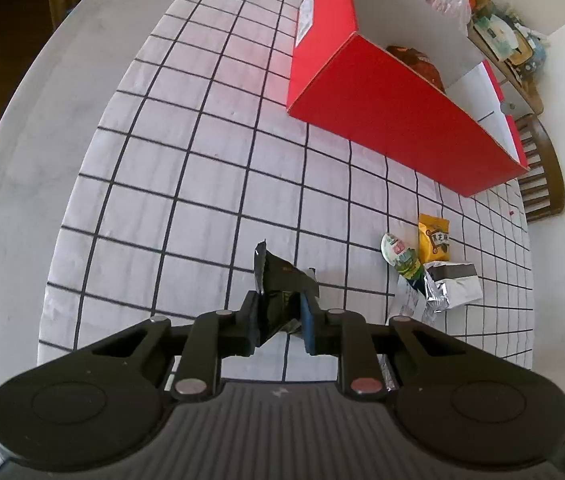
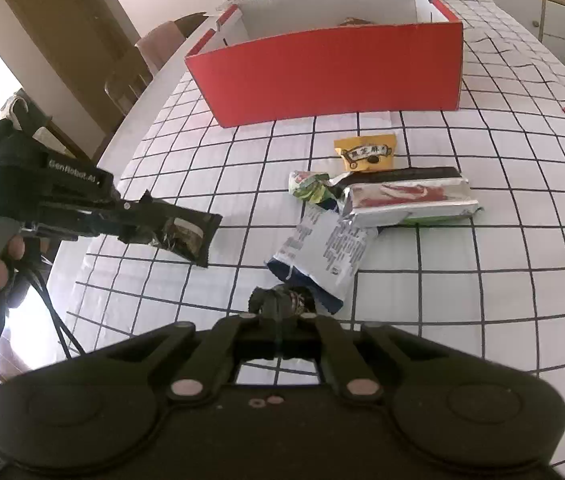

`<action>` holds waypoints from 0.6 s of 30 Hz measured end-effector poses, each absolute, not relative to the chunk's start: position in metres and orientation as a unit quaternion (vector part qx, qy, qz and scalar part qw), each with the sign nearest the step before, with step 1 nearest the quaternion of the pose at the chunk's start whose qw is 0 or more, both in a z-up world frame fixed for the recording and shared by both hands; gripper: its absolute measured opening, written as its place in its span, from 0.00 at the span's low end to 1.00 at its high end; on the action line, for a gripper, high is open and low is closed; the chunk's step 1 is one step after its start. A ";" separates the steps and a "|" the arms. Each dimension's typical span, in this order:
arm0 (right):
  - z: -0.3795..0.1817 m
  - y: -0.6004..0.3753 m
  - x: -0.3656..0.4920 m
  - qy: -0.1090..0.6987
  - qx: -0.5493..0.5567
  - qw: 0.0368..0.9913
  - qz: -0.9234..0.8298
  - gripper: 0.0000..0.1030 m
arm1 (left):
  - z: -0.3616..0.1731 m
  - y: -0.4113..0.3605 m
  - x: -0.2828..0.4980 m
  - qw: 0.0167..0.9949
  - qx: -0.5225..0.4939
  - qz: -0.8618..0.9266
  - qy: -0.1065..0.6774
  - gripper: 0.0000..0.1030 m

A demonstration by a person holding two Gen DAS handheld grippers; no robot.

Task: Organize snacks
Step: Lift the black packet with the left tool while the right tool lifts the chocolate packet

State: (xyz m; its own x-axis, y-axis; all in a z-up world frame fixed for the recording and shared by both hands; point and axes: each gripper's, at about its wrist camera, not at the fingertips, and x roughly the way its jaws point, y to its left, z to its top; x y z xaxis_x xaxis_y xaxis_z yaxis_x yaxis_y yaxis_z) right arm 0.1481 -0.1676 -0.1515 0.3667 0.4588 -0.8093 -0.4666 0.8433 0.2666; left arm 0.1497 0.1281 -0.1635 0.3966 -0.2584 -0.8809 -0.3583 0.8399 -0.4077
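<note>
Partly hidden — box (image 2: pixel 322 76) contents.

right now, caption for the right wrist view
Left gripper carries a dark packet toward the red box.

Both tools (image 1: pixel 280 320) (image 2: pixel 280 304) clamped shut, angled steeply downward.

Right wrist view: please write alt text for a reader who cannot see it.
The right gripper is shut on a small dark packet above a checked tablecloth. At left, the left gripper holds a black packet. Beyond lie four loose snacks and a red box.
</note>
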 end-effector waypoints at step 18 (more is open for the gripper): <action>-0.176 -0.146 0.145 0.510 -0.033 0.818 0.265 0.70 | -0.172 0.133 0.138 0.780 -0.275 0.044 0.561 0.20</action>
